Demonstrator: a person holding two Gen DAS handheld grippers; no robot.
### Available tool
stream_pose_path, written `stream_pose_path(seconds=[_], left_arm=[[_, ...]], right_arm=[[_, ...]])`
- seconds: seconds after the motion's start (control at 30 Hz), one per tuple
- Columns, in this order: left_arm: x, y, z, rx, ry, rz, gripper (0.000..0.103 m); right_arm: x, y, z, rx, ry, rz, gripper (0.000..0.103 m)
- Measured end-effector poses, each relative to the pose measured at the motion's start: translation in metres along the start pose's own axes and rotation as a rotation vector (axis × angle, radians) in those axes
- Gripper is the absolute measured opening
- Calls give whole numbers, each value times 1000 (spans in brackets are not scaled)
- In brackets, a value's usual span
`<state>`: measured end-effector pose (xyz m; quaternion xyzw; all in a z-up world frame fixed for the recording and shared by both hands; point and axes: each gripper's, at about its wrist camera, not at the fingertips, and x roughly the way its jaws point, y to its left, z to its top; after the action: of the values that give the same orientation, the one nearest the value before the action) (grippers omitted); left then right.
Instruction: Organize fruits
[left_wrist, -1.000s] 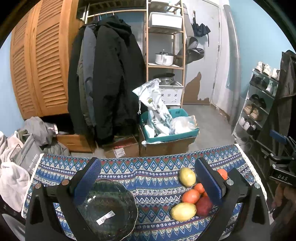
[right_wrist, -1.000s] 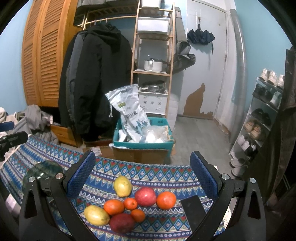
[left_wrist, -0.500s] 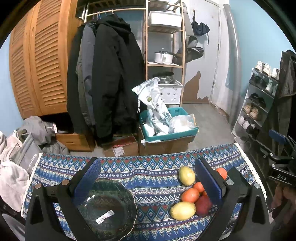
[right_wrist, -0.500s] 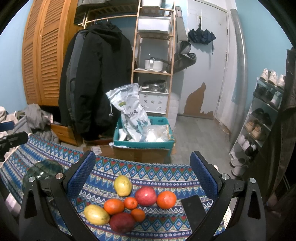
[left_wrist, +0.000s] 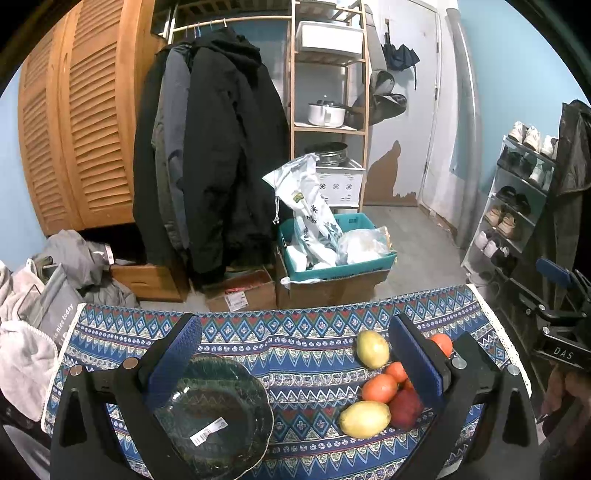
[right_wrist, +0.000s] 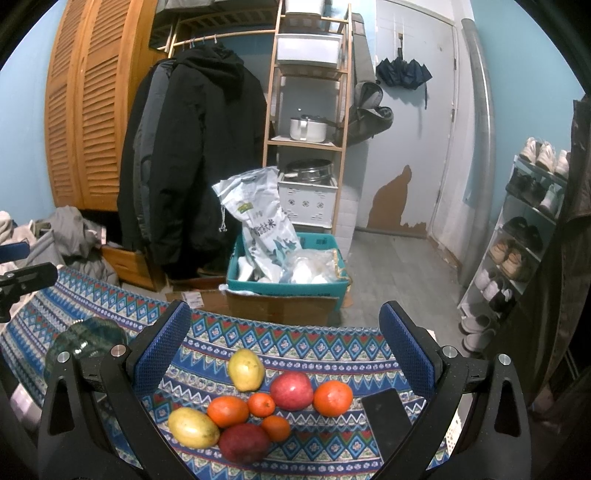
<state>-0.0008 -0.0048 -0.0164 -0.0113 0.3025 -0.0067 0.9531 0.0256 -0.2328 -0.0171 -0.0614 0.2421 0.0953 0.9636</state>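
Change since a second ago: almost none. My left hand-held gripper (left_wrist: 295, 350) has dipped slightly, so the bowl sits a little higher in its view; the fruits have not moved.

Left to right:
- Left hand-held gripper: fingers spread wide, holding nothing, above the glass bowl (left_wrist: 214, 413).
- Glass bowl: dark green, a sticker inside, on the left part of the desk (left_wrist: 303, 347); no fruit in it.
- Fruits (right_wrist: 258, 402): clustered on the right part of the desk, well apart from the bowl. Two yellow mangoes, two red apples, several oranges, mostly touching.
- Right hand-held gripper (right_wrist: 284, 339): fingers spread wide, holding nothing, hanging over the cluster.
- Black phone (right_wrist: 386, 413): flat, just right of the fruits.

Surface: blue patterned cloth. Room: louvred wooden doors (left_wrist: 74, 122), hanging coats (left_wrist: 218, 155), wooden shelf (right_wrist: 306, 110), teal crate (right_wrist: 288, 273), shoe rack (right_wrist: 528, 229).
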Motion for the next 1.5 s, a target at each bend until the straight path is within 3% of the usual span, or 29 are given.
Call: stream_pose_path(seconds=[1.5], left_arm=[[6, -11, -1, 17, 35, -30, 102]], right_arm=[[2, 1, -9, -16, 26, -15, 100]])
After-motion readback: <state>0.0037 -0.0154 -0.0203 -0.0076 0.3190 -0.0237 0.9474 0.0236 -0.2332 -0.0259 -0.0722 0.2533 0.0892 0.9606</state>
